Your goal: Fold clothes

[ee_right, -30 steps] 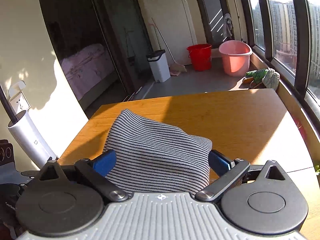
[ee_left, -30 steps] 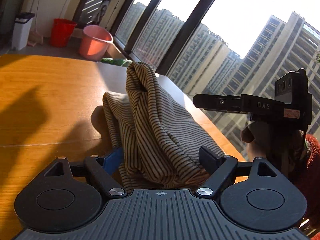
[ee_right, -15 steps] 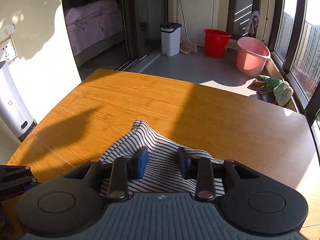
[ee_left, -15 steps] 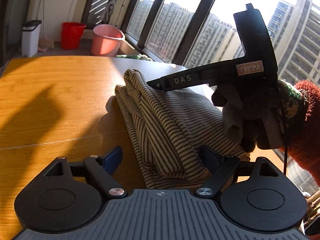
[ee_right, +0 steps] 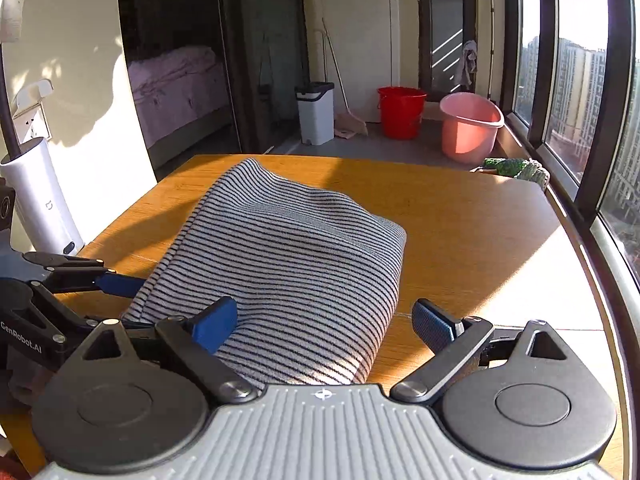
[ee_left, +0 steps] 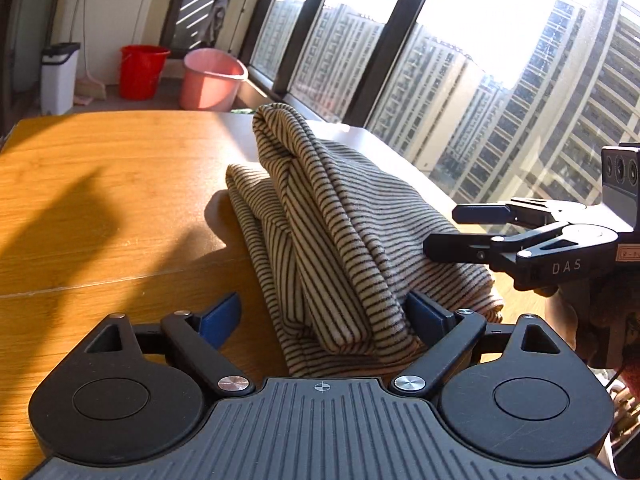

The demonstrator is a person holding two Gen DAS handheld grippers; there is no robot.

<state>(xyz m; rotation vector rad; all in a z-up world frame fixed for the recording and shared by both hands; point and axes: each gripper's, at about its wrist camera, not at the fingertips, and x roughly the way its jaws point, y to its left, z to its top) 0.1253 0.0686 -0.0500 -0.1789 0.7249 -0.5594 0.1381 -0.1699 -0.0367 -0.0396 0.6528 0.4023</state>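
Table: wooden, carries the striped garment.
Garment: lies on the table in a thick, layered bundle, one fold humped up; looks mostly folded, perhaps needing flattening.
Left gripper: fingers spread wide around the garment's near edge, not pinching.
Right gripper: fingers spread wide, gripping nothing.
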